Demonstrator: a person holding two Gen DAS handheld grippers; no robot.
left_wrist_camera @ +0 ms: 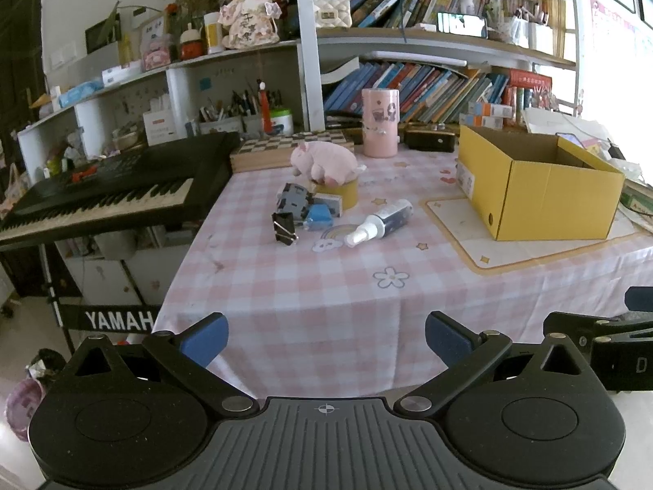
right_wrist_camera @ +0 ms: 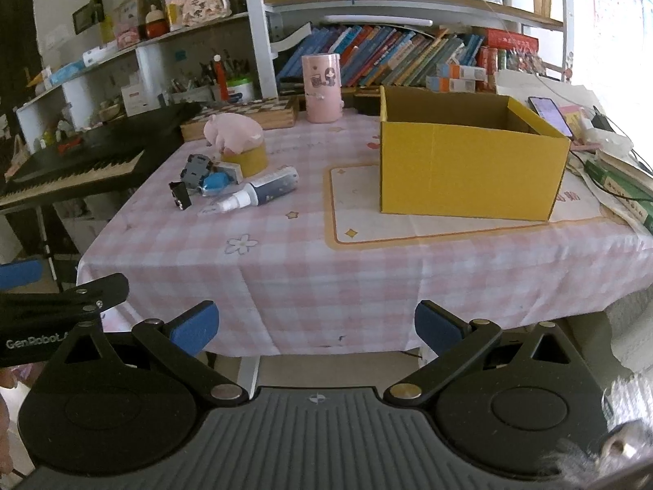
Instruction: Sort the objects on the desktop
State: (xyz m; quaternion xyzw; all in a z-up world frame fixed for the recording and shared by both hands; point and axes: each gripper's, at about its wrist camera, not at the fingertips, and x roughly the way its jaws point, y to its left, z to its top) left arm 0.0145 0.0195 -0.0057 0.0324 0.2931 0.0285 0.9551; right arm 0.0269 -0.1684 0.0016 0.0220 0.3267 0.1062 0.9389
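A cluster of small objects lies on the pink checked tablecloth: a pink plush pig on a yellow tape roll, a grey toy block, a blue item, a black binder clip and a spray bottle on its side. An open yellow cardboard box stands to their right. My left gripper hangs open before the table's front edge, far from the objects. My right gripper is open too, nothing between its fingers. The right wrist view shows the pig, bottle and box.
A black Yamaha keyboard stands left of the table. A pink cylinder and a chessboard box sit at the back, before crowded bookshelves. A phone and books lie right of the box. A cream mat lies under the box.
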